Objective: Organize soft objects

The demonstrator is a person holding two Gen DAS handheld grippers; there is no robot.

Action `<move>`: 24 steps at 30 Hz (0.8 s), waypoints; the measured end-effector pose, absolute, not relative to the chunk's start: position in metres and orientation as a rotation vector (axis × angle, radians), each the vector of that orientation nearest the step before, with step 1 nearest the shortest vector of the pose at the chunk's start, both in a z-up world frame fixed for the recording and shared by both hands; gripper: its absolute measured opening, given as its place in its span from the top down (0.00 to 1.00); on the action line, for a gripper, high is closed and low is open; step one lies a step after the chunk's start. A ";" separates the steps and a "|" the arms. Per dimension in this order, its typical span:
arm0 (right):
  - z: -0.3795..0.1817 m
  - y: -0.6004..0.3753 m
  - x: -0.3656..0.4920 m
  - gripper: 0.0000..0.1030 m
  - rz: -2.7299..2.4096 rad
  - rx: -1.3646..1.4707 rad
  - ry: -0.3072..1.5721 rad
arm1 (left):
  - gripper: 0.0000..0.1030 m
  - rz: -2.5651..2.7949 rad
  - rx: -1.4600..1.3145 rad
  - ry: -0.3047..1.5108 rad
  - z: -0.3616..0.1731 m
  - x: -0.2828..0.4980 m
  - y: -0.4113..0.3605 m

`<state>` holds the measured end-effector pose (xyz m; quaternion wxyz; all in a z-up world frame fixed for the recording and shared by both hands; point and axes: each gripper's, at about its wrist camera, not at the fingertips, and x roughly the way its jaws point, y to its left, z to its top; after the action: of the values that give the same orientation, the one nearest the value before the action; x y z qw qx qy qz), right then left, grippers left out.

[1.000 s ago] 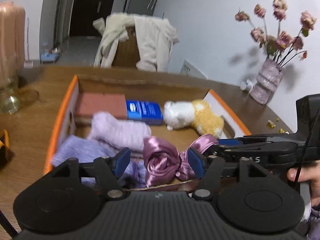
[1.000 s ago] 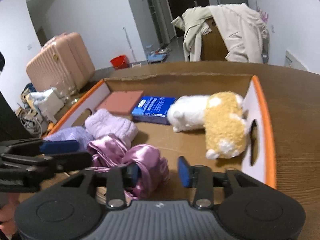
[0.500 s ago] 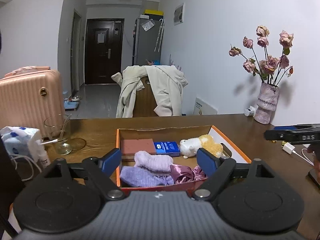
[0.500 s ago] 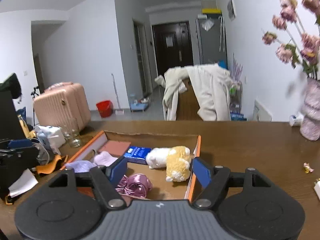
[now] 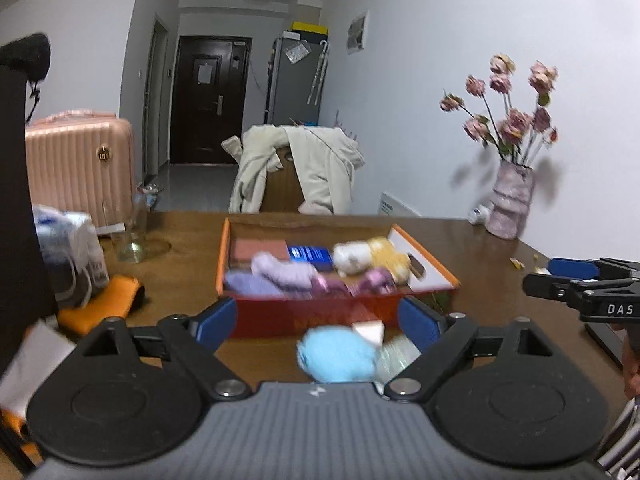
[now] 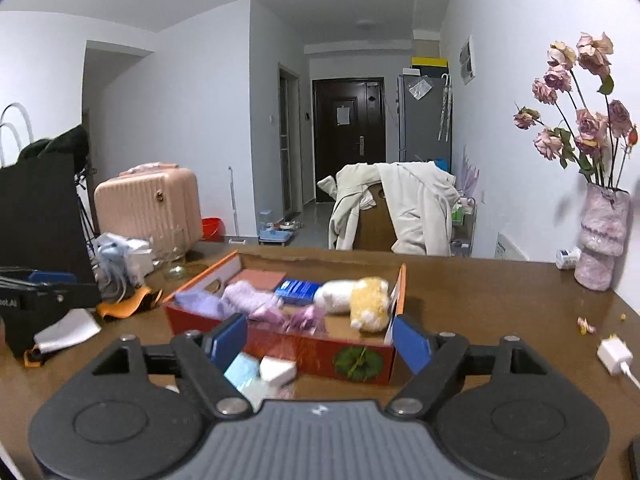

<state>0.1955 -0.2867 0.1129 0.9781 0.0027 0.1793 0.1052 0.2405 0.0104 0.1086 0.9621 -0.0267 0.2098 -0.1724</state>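
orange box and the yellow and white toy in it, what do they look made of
Orange-rimmed open box: looks like cardboard, with brown raw inner walls and a printed red glossy front. Yellow and white stuffed toy: seems plush fabric, with a fuzzy matte pile and rounded, slumped shape, though blur hides detail.

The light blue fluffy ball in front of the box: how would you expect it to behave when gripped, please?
The blue ball looks fuzzy and soft, so it would probably squash between the pads. It seems light. Being rounded, it may roll on the table if nudged.

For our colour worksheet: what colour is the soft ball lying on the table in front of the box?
Light blue: the soft ball shows best in the left wrist view.
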 end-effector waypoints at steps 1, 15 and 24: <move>0.107 -0.283 0.187 0.23 0.220 0.016 0.367 | 0.13 -0.358 -0.063 0.436 0.102 0.234 0.010; 0.044 -0.257 0.153 0.23 0.248 0.100 0.502 | 0.13 -0.402 -0.182 0.579 0.047 0.232 0.003; 0.035 -0.261 0.165 0.23 0.224 0.101 0.548 | 0.50 -0.362 -0.194 0.630 0.008 0.273 -0.028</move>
<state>0.1651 -0.2608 0.0346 0.9553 0.0496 0.2698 0.1102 0.2725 -0.0281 0.0080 0.9302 -0.0947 0.3075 -0.1767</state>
